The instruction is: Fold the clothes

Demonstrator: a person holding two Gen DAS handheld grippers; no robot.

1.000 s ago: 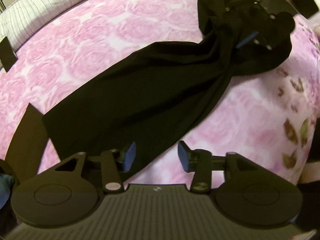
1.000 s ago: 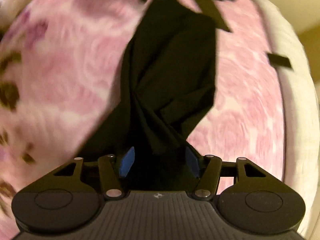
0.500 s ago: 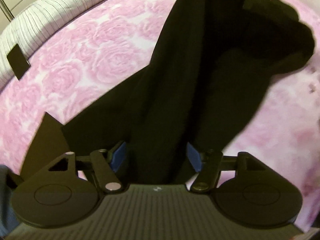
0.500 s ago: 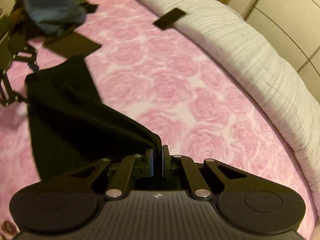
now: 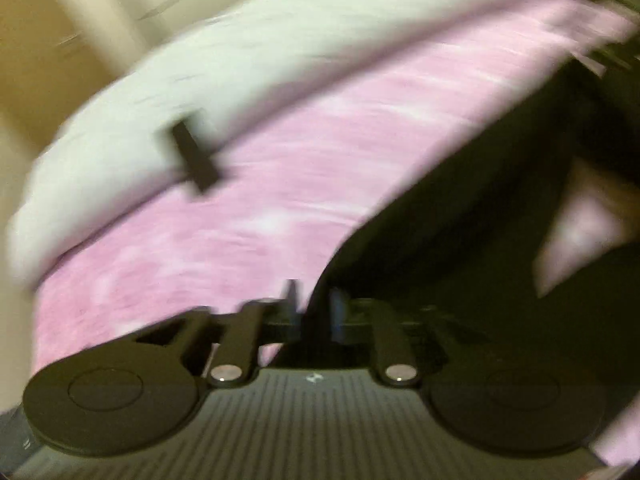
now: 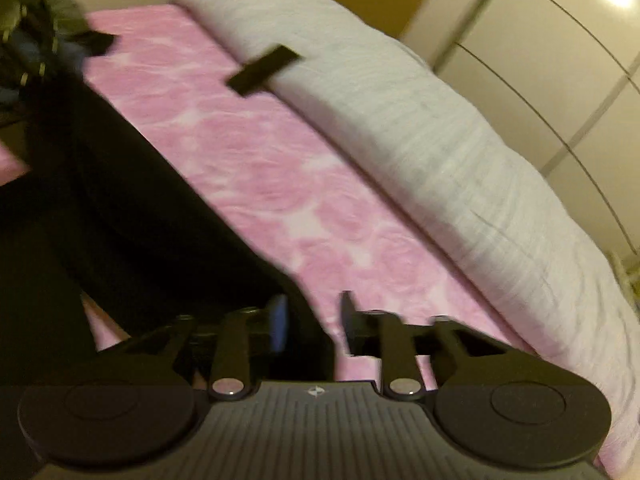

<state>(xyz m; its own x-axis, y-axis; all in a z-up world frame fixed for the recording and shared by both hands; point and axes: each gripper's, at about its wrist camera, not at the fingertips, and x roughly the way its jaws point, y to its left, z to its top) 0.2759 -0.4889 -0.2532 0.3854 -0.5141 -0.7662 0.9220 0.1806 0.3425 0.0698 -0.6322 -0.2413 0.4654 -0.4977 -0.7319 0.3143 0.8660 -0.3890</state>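
A black garment (image 5: 460, 224) lies stretched over the pink rose-print bed cover (image 5: 248, 216). My left gripper (image 5: 314, 310) is shut on an edge of the garment; the view is blurred by motion. In the right wrist view the garment (image 6: 132, 204) runs from the upper left down to my right gripper (image 6: 312, 322), whose fingers stand apart with cloth between them, against the left finger. The left gripper (image 6: 28, 52) shows at the top left of that view, at the far end of the garment.
A white ribbed blanket (image 6: 420, 132) lies along the far side of the bed. A small black strip (image 6: 264, 70) lies at its edge on the pink cover (image 6: 280, 184); it also shows in the left wrist view (image 5: 196, 158). Cream wardrobe doors (image 6: 560, 64) stand behind.
My left gripper has closed on the garment and swung toward the blanket. My right gripper, shut on the cloth half a second ago, has opened. The garment is now stretched between the two.
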